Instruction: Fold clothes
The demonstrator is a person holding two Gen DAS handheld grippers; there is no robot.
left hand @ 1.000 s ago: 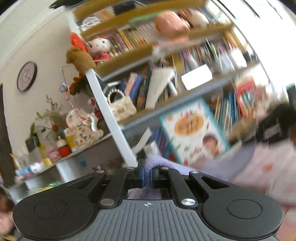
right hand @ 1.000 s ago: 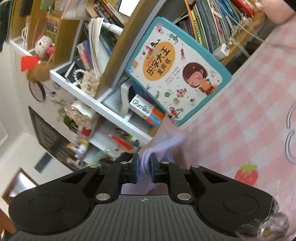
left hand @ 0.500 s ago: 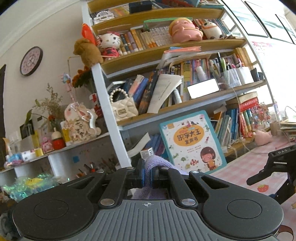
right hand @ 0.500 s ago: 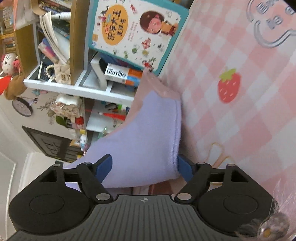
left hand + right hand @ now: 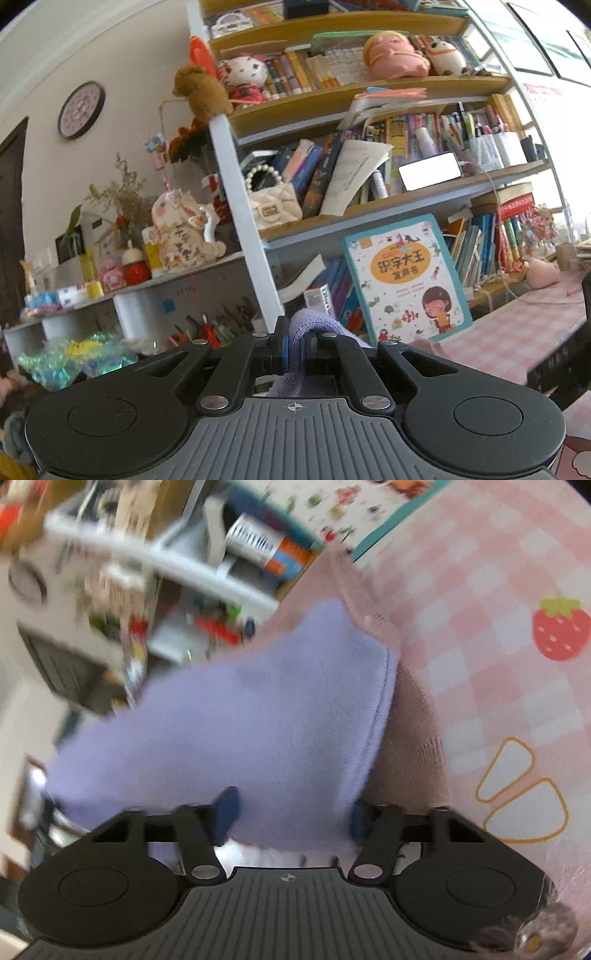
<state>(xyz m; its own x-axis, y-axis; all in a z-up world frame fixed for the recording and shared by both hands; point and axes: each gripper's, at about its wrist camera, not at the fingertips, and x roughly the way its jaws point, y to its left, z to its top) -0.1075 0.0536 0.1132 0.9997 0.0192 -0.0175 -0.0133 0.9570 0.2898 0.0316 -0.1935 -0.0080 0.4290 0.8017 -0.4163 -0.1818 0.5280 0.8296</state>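
Lavender knit garment (image 5: 240, 720): soft fabric, stitched hem along its right edge, spread over the pink-and-white checked tablecloth with strawberry print (image 5: 498, 602); a dusty-pink layer (image 5: 410, 738) shows beneath and beside the hem.

Right gripper (image 5: 291, 812): black, blue-padded fingers (image 5: 227, 812) spread apart, the lavender cloth lying loose between them, not pinched. View blurred.

Left gripper (image 5: 295, 347): black, jaws closed together on a bunched fold of the same lavender garment (image 5: 299, 336), which rises in a small hump between the pads and trails back under the gripper body.

Teal-bordered children's picture book with orange title panel (image 5: 406, 280): upright, leaning against the shelving at the table's far edge.

White-and-wood bookcase (image 5: 240, 206): crowded with books, a cream quilted handbag with pearl handle (image 5: 273, 206), plush toys on the upper shelf.

Round wall clock with pink face (image 5: 81, 109): on the cream wall, left of the bookcase.
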